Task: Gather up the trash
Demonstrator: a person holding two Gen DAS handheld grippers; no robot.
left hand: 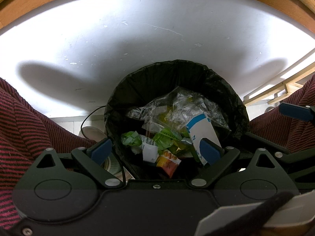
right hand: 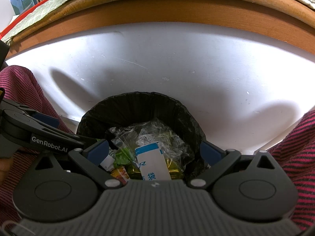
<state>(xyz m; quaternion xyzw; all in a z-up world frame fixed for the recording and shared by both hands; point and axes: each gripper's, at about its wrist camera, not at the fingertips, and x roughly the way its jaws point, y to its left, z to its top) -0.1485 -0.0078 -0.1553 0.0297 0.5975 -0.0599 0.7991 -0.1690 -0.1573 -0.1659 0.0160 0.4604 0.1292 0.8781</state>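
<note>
A round bin with a black liner (left hand: 126, 90) (right hand: 110, 106) stands on the floor under a table. Inside lie clear plastic film (left hand: 173, 104) (right hand: 151, 133), green wrappers (left hand: 131, 138) (right hand: 122, 155), an orange snack packet (left hand: 168, 161) (right hand: 120, 174) and a white-and-blue flat packet (left hand: 203, 129) (right hand: 152, 161). My left gripper (left hand: 155, 150) hangs over the bin mouth, open, with nothing between its blue pads (left hand: 101, 150). My right gripper (right hand: 154, 150) is likewise open over the bin, holding nothing. The left gripper's body (right hand: 39, 135) shows at the left of the right wrist view.
A white panel (left hand: 137, 39) (right hand: 177, 63) rises behind the bin, below a wooden table edge (right hand: 157, 7). A person's red striped legs (left hand: 29, 122) (right hand: 295, 157) flank the bin on both sides. A black cable (left hand: 86, 116) and a shoe (left hand: 92, 132) lie left of the bin.
</note>
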